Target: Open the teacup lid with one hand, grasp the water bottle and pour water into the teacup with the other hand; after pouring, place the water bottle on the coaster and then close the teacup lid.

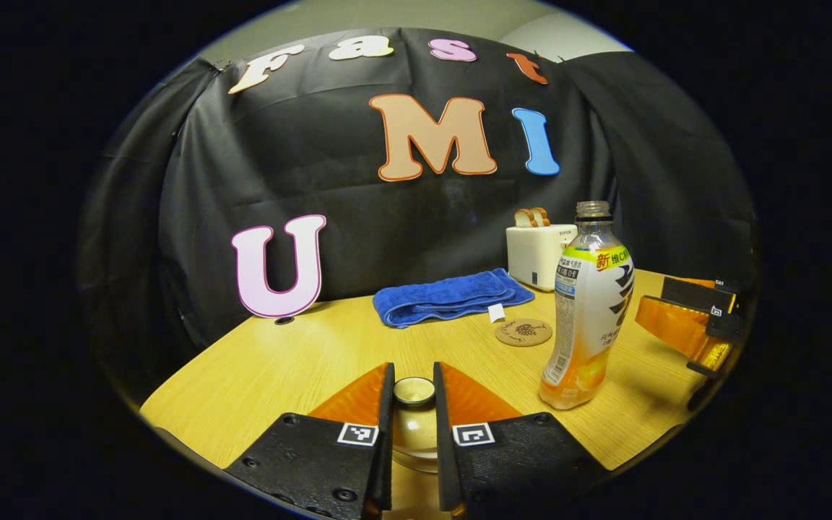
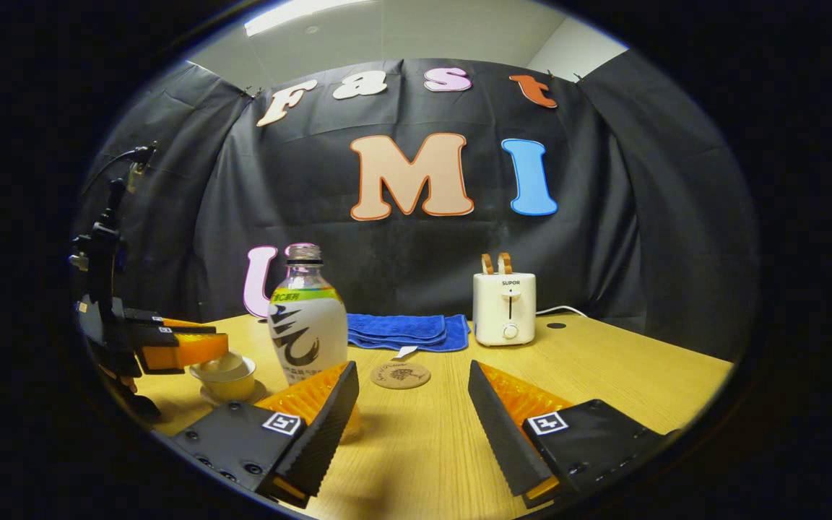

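Note:
In the left gripper view, my left gripper (image 1: pixel 413 379) is shut on the round knob of the glass teacup lid (image 1: pixel 414 391), whose dome shows between the fingers. The right gripper view shows the same left gripper (image 2: pixel 214 348) at the top of the pale teacup (image 2: pixel 230 379) on its saucer at the table's left. The uncapped water bottle (image 1: pixel 589 310) stands upright just right of the cup. My right gripper (image 2: pixel 412 370) is open and empty, with the bottle (image 2: pixel 308 325) close beside its left finger. The round coaster (image 2: pixel 400 375) lies bare behind the fingertips.
A folded blue towel (image 2: pixel 409 328) and a white toaster (image 2: pixel 505 307) with two slices in it stand at the back of the wooden table (image 2: pixel 604 368). My right gripper (image 1: pixel 651 307) shows at the right of the bottle in the left gripper view.

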The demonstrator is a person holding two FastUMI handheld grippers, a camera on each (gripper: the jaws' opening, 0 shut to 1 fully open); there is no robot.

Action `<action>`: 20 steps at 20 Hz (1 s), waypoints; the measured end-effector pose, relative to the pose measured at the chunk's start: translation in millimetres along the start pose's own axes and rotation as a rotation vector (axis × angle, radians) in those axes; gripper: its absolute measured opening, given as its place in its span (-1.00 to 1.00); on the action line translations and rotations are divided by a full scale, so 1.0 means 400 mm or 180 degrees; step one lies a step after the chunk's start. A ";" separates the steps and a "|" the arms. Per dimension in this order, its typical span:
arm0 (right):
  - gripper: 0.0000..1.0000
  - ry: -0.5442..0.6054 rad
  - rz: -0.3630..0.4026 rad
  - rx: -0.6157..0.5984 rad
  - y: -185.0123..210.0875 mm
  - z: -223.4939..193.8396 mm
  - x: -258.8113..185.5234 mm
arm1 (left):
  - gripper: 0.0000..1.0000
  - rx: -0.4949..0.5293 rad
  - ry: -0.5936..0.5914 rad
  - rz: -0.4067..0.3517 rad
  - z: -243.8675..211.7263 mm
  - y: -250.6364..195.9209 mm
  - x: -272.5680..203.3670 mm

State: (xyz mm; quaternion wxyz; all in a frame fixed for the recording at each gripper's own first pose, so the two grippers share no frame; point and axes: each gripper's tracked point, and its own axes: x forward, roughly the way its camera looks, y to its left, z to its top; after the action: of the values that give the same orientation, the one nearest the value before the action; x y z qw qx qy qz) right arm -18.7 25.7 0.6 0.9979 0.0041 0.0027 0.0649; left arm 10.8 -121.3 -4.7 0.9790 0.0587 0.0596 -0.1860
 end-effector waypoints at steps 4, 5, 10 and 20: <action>0.92 0.0002 0.0220 0.0001 0.048 -0.001 -0.020 | -0.55 -0.0024 -0.0033 0.0002 0.002 0.002 -0.014; 0.92 0.0003 0.0279 -0.0001 0.062 0.001 -0.025 | -0.55 -0.0024 -0.0035 0.0005 0.001 0.004 -0.019; 0.92 0.0028 0.0463 0.0006 0.116 -0.005 -0.033 | -0.55 -0.0053 -0.0074 0.0036 0.006 0.022 -0.038; 0.93 0.0039 0.0636 0.0013 0.191 -0.011 -0.004 | -0.55 -0.0109 -0.0101 0.0155 0.004 0.079 -0.068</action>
State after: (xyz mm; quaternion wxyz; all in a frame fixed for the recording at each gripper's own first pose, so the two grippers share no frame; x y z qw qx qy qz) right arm -30.2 101.2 -3.1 0.9864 0.0059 0.0084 0.1642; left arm -2.6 -82.7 3.8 0.9849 0.0404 0.0457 -0.1620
